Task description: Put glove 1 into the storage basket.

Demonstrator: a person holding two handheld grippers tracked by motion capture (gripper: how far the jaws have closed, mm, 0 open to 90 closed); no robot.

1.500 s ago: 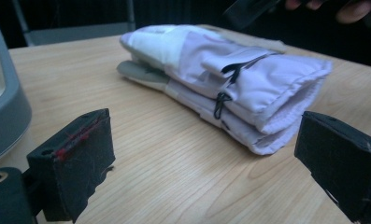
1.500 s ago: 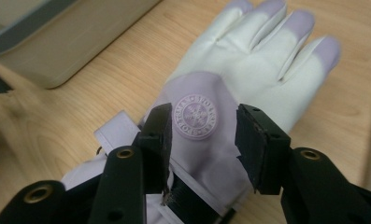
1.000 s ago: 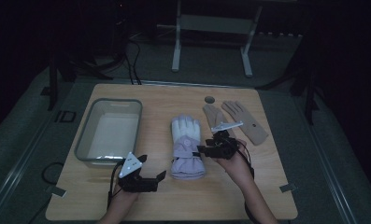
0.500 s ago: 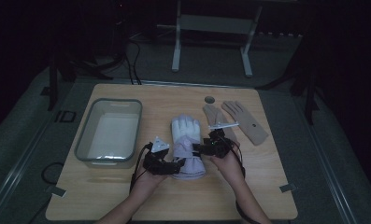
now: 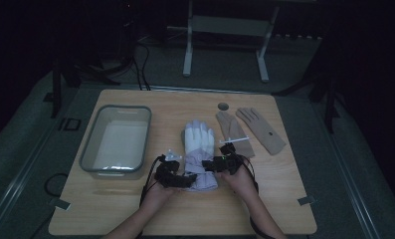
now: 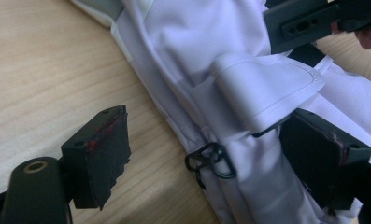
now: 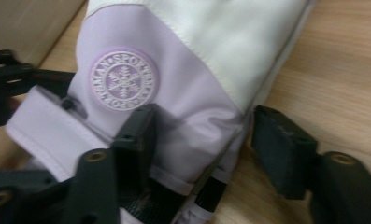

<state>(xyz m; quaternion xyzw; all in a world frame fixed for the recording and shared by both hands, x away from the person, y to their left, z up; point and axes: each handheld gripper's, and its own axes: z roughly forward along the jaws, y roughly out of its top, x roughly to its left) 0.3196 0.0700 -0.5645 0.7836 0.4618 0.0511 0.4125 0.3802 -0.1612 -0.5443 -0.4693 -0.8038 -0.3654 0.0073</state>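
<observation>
A white and lilac ski glove (image 5: 199, 142) lies palm down in the middle of the table, cuff toward me. My left gripper (image 5: 185, 179) is at the cuff's left edge. Its jaws (image 6: 211, 140) have just been opening; one rests on bare wood, the other on the fabric, with the cuff strap (image 6: 262, 88) and a black clip (image 6: 210, 161) between them. My right gripper (image 5: 212, 164) is at the cuff's right edge. Its jaws (image 7: 209, 140) have just been closing but still straddle the glove's edge, with a gap at the outer pad. A round logo patch (image 7: 124, 80) sits just beyond them.
A clear plastic bin (image 5: 116, 108) stands at the left of the table. Two tan gloves (image 5: 232, 132) (image 5: 262, 129) lie flat to the right of the ski glove, below a round hole (image 5: 223, 106) in the tabletop. Dark floor and a stand lie beyond the far edge.
My left hand has moved right from the table's front left to the glove's cuff. My right gripper has sunk onto the cuff's other side.
</observation>
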